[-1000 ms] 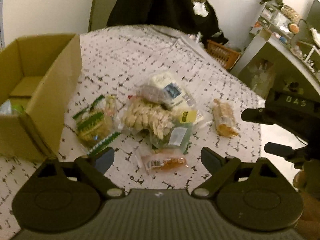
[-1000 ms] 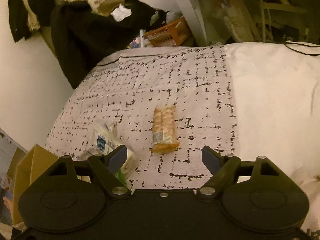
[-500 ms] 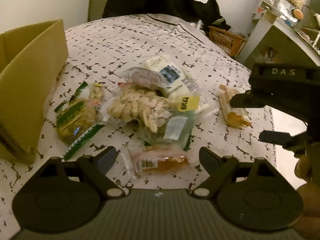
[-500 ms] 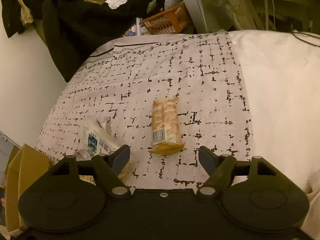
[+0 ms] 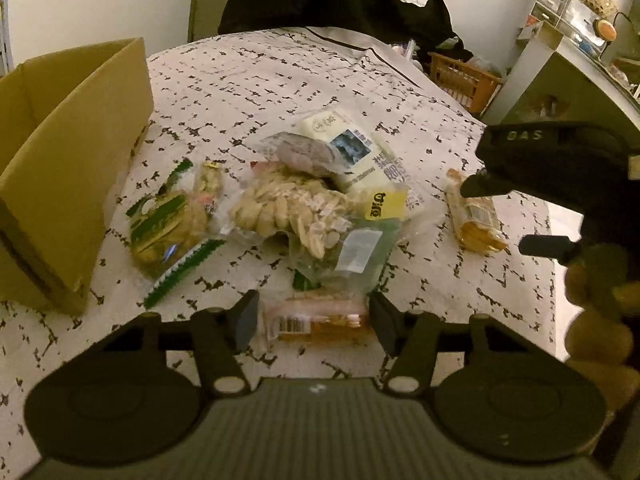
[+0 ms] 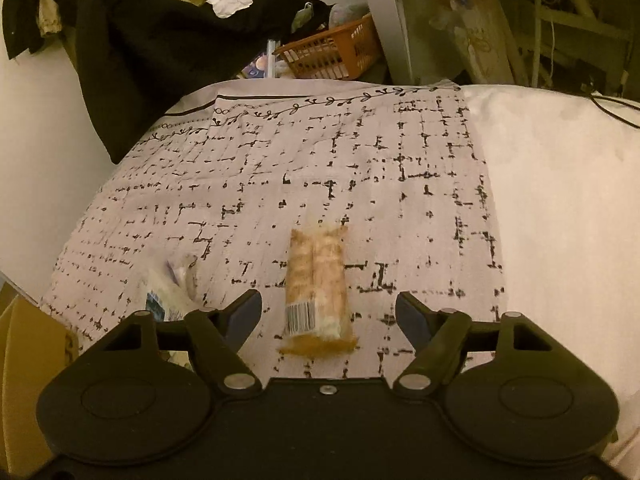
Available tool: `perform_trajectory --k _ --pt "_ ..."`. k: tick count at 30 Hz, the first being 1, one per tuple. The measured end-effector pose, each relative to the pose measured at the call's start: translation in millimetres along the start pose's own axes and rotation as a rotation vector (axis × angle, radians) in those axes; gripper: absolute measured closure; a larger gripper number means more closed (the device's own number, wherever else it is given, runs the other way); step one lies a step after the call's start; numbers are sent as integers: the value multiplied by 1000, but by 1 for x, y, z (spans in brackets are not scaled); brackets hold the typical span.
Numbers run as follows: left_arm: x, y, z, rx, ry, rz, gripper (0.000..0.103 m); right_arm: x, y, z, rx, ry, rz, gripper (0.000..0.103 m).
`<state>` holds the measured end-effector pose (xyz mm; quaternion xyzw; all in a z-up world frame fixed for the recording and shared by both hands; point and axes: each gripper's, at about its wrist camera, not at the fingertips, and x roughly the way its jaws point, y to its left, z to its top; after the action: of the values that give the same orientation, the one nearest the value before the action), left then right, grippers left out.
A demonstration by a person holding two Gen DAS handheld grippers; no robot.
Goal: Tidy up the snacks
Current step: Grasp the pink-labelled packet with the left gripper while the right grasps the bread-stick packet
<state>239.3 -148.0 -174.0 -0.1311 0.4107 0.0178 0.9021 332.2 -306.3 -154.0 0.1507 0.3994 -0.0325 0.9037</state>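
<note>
An orange snack packet (image 5: 320, 322) with a barcode lies on the patterned bedspread (image 5: 260, 80), between the fingers of my left gripper (image 5: 314, 320). Its jaws are closing, and a thin gap still shows at each pad. Beyond it is a pile of snacks: a clear bag of pale biscuits (image 5: 288, 212), a green-striped packet (image 5: 168, 224) and a white packet (image 5: 352, 152). In the right wrist view a long cracker packet (image 6: 316, 284) lies lengthwise between the open fingers of my right gripper (image 6: 328, 314), untouched. The same cracker packet (image 5: 476, 220) shows in the left wrist view.
An open cardboard box (image 5: 72, 160) stands left of the pile. The right gripper's black body (image 5: 560, 160) and a person's hand (image 5: 600, 320) fill the right side. An orange basket (image 6: 332, 56) and dark clothes (image 6: 160, 40) lie past the bed. Bare white mattress (image 6: 560, 200) is on the right.
The left jaws have narrowed around the orange packet. The right gripper has come forward and down, so the cracker packet now lies between its fingers.
</note>
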Motion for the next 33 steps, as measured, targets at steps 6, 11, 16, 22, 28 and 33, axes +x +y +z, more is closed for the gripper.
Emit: perform_trajectory --k 6,11,16,22,28,33 --pt "-6 6 -1 -21 2 5 46 4 9 -3 -48 10 -16 34" --pt "-11 10 2 -24 3 14 47 11 13 -9 -91 19 -55 48" --pt "-20 14 9 -2 2 23 47 10 14 -12 -121 12 -83 67" --pt "-41 26 17 -15 -33 43 47 -13 5 -13 -69 -29 -87 68" --pt "-65 34 25 -33 -78 38 47 -35 10 -23 -58 -29 -27 68" --pt "-85 38 33 -36 -119 33 47 -55 26 -28 -72 -75 21 68"
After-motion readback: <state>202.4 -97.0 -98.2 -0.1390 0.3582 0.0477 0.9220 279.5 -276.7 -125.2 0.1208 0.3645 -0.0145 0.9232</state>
